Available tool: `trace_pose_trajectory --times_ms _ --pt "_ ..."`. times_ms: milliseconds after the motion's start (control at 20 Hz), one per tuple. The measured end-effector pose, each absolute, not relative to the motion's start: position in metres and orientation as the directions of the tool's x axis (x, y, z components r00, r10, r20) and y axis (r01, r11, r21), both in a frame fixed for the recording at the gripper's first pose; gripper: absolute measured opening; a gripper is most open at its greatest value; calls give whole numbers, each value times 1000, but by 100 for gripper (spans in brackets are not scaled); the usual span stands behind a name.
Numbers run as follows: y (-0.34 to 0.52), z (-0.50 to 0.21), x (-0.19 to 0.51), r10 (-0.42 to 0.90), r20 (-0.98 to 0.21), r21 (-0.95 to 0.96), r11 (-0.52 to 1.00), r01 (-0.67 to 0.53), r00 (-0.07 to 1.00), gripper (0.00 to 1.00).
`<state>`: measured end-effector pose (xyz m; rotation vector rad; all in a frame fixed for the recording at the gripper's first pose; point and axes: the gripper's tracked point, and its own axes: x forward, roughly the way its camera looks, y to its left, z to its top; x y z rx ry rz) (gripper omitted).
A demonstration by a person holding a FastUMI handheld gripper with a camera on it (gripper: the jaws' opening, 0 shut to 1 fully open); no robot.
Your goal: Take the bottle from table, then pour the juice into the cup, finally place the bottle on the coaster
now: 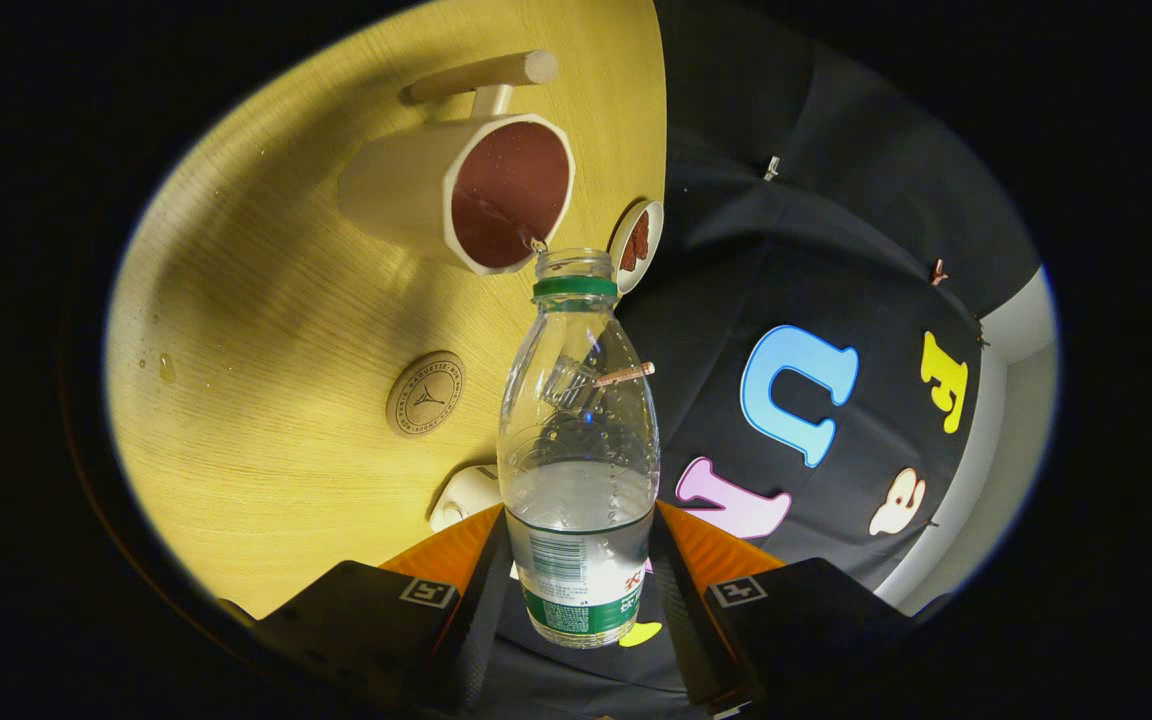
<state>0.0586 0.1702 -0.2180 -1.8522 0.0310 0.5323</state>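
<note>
The claw [581,590] clenched the clear ribbed plastic bottle [578,440], its mouth at the cup [461,190] near the wood-grain counter [266,330] edge.

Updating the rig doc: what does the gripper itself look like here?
The gripper has two blocky jaws with ribbed, wedge-shaped inner faces. Each block carries a small square white-outlined marker on top. The jaws are closed on the bottle.
</note>
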Motion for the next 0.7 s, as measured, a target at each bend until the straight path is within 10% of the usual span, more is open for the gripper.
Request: trace_pose_trajectory --times_ms 700 --pt "181 -205 51 302 -338 -878 -443 -183 891 76"
